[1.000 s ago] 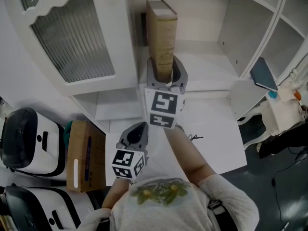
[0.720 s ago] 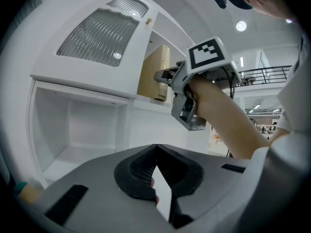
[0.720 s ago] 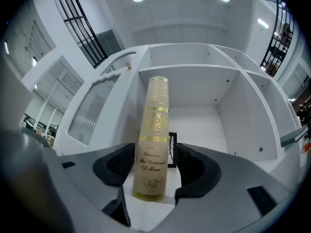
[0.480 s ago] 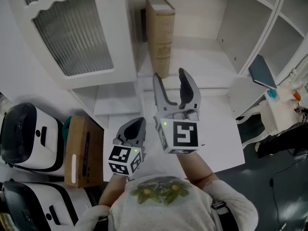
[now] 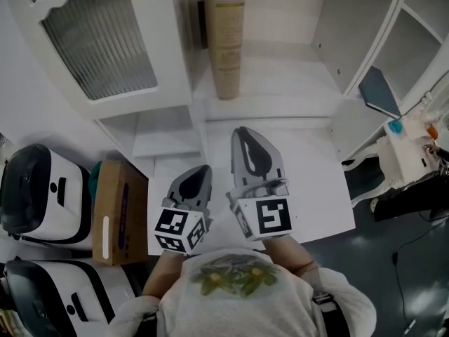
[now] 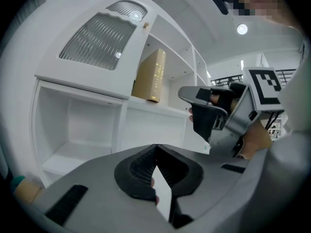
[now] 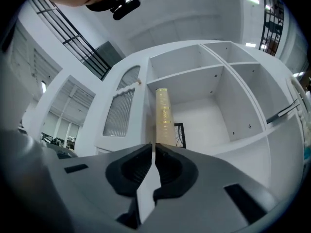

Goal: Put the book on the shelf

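Book, where is it? — Upright on the shelf.
Right hand-held gripper? — Jaws have just been closing; now pressed together, nothing between, well apart from the book.
Left hand-held gripper? — Pressed together, empty.

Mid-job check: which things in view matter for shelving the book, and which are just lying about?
Job:
- book, standing upright
- shelf under it

Lying about:
- cardboard box
- white-and-black devices
- dark flat panel
- framed picture behind the book
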`<state>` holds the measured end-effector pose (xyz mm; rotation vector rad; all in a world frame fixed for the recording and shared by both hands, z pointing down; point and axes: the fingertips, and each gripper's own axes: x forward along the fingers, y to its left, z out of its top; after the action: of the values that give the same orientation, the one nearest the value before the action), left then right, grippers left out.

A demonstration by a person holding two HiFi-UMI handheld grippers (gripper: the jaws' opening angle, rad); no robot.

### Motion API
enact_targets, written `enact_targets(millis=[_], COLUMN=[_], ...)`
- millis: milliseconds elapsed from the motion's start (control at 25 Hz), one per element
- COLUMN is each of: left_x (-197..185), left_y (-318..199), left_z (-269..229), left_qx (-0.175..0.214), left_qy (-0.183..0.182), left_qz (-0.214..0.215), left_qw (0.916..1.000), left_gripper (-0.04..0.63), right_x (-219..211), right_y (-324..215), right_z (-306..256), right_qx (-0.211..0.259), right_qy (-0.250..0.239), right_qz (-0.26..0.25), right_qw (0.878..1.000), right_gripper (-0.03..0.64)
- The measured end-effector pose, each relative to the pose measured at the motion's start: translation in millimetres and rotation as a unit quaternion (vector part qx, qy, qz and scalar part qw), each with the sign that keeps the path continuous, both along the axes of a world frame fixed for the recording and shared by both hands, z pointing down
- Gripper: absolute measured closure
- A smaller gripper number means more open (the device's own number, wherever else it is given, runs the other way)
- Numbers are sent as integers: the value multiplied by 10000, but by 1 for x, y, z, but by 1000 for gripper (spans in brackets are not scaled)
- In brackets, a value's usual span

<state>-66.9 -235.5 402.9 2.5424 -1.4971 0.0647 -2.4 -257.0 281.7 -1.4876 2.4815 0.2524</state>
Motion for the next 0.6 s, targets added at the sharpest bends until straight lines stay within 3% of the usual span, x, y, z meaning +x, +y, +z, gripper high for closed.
enact_targets(millis=[320,600], left_x=[4,13], left_y=[4,11], left_z=[-7,-11], left_qx=[135,88], left_qy=[180,380], left_qz=[-34,142], left_qw=[9997,9991], left_gripper=[568,568], right_x=[-11,-4], right_y=[12,23], right_z=[45,85], right_qx=[-643,-1181], right_qy=[-164,3], right_qz=[-954,-963], right_qw=[9932,9883], right_gripper=[586,586])
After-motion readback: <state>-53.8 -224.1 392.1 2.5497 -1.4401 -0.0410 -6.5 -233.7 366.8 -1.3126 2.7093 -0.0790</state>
